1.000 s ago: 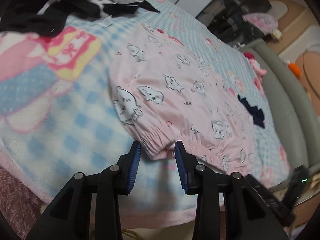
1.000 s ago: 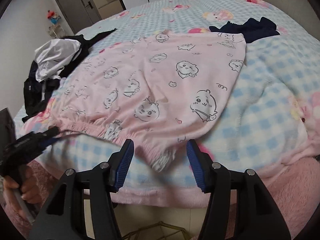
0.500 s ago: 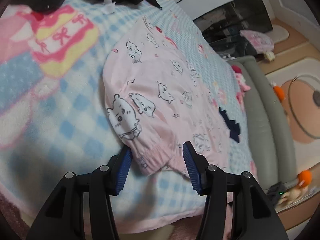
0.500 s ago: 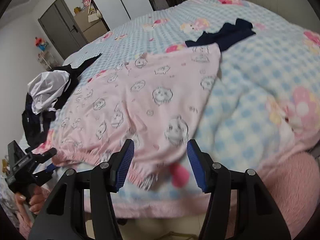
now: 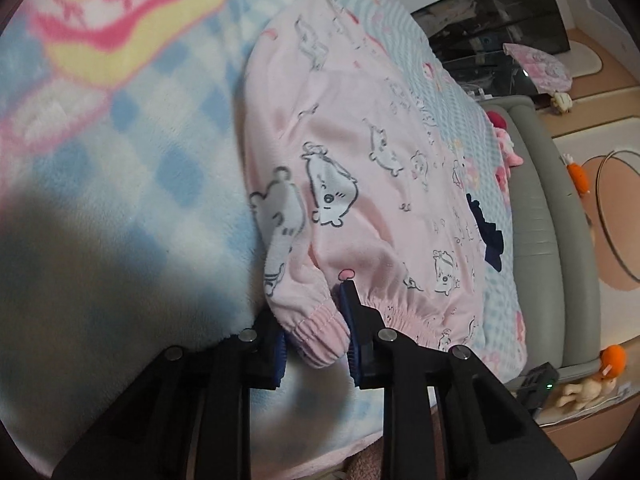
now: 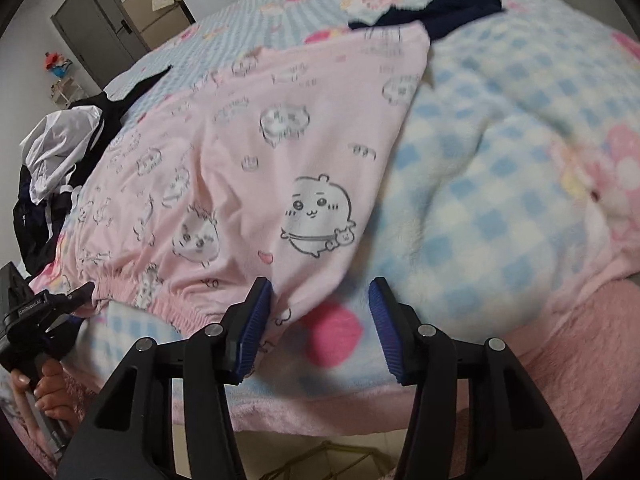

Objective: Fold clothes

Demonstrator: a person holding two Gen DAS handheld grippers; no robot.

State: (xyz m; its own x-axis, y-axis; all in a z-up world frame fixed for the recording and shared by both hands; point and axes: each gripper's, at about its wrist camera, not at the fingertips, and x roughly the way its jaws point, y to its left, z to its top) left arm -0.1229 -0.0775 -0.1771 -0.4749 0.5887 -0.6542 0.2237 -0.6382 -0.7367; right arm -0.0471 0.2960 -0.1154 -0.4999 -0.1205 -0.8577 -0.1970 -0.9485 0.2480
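A pink garment [image 5: 360, 168] printed with small cartoon animals lies spread flat on a bed covered by a blue-and-white checked blanket [image 5: 132, 184], its elastic gathered hem toward the near edge of the bed. The left tongs [image 5: 314, 328] are closing around one corner of that hem: the bunched pink band sits between the two blue pads, the right pad against the cloth, the left pad partly hidden behind it (whether both pads already press I cannot tell). The right tongs [image 6: 322, 316] stand spread over the opposite corner of the hem, their left pad just at the cloth's edge, the rest of the gap over bare blanket and a pink spot in its pattern; the gap is narrowing slightly. A dark navy garment [image 6: 432, 12] lies at the pink one's far end, and a black-and-white heap of clothes [image 6: 60, 152] sits at the left side of the bed. No container shows among these things.
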